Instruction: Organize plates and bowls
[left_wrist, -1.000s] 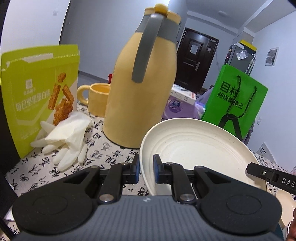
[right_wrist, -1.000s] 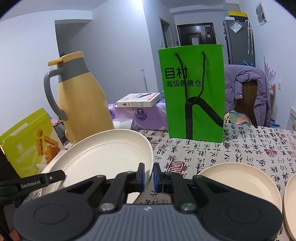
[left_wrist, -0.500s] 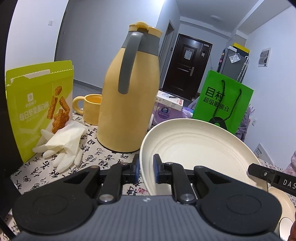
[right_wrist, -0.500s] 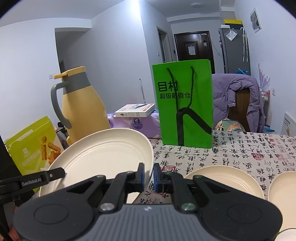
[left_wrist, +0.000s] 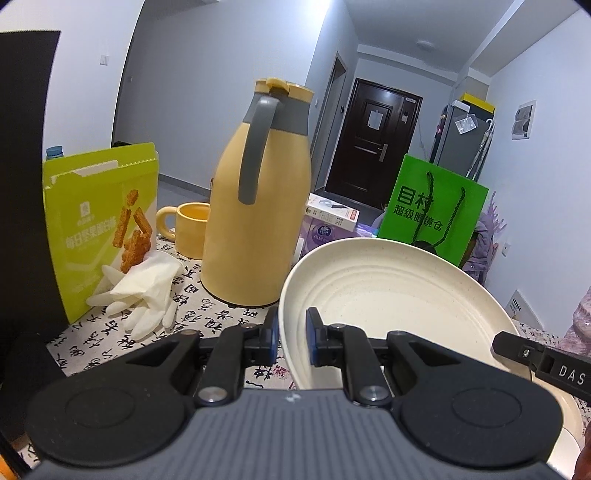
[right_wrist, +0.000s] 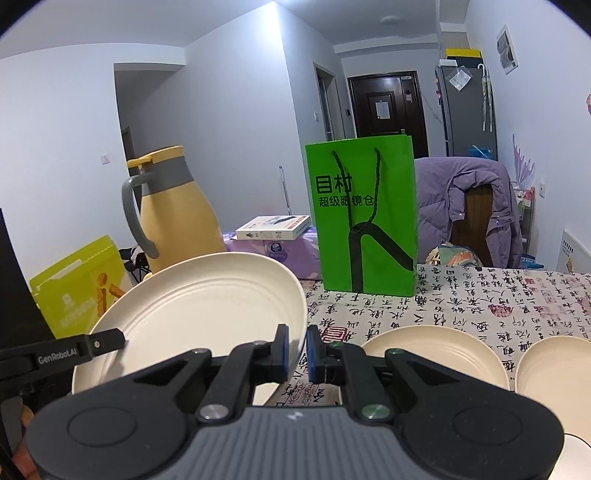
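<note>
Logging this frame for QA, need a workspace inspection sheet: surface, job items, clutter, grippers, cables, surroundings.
Surface: table under a calligraphy-print cloth.
Job's things: cream plate held tilted by opposite rims; two more plates lying flat.
Clutter: yellow thermos, mug, snack box, white gloves, green bag.
Grippers: left gripper and right gripper both shut on the plate's rim.
Cables: nothing seen.
Surroundings: dark door, purple jacket on chair.

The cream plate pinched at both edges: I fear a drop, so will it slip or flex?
The plate looks rigid, so flexing seems unlikely. Its smooth rim could slip, since the left gripper and right gripper pinch only its edges.
</note>
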